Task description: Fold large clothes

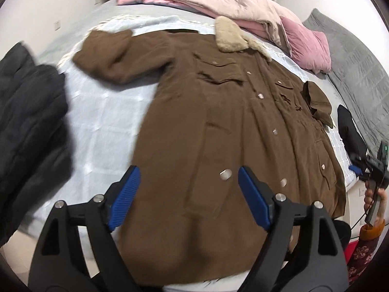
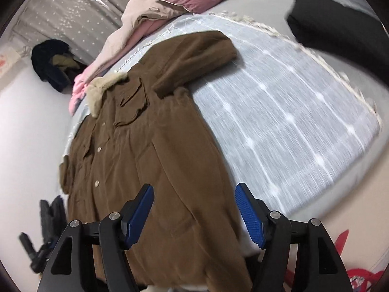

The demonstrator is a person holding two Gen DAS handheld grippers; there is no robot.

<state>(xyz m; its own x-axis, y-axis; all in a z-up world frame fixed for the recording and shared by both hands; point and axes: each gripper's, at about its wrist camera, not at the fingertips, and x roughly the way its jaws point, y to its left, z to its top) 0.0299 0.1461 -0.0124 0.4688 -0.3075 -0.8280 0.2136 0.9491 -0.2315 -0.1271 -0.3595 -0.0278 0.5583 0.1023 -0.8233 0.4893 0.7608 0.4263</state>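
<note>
Brown coat (image 1: 218,126) with a pale fleece collar (image 1: 231,35) lies front-up and spread flat on a light blue checked blanket (image 1: 102,112) covering the bed, one sleeve (image 1: 107,56) stretched out to the side. Pink bedding (image 1: 243,7) is heaped just beyond the coat's collar, and a dark garment (image 1: 29,121) sits on the bed off the coat's outstretched-sleeve side. Both the left gripper (image 1: 187,194) and the right gripper (image 2: 194,214) hover above the coat's hem with their blue fingers spread wide, holding nothing.
</note>
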